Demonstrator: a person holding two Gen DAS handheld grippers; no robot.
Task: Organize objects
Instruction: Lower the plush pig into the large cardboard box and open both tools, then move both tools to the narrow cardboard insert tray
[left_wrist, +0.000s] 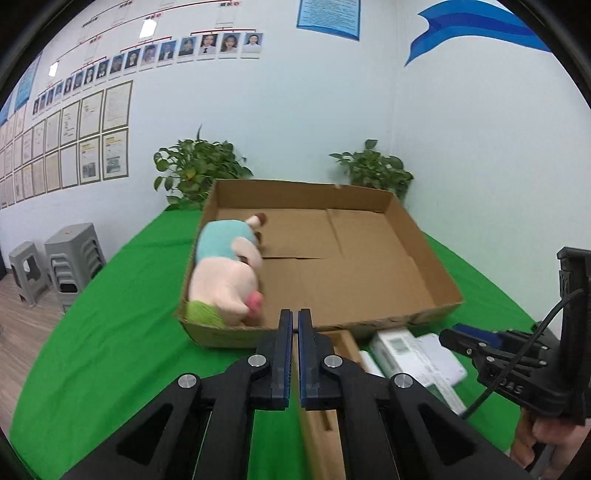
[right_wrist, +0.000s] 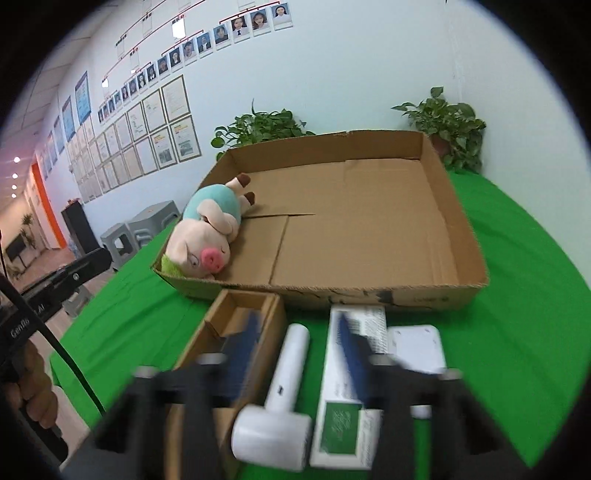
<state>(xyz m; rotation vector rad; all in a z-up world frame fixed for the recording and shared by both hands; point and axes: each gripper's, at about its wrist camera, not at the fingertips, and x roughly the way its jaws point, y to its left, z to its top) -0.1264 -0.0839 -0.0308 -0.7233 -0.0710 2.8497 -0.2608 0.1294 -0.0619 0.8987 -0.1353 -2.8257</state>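
A pig plush in a teal shirt lies in the left part of a wide cardboard box on the green table; it also shows in the right wrist view, as does the box. My left gripper is shut and empty, just in front of the box's near wall. My right gripper is open, blurred, and hovers over a white hair dryer. Its fingers straddle the dryer without touching it. It also shows at the right in the left wrist view.
A small open cardboard box lies left of the dryer. A white and green carton and a white flat box lie right of it. Two potted plants stand behind the box. Grey stools stand left of the table.
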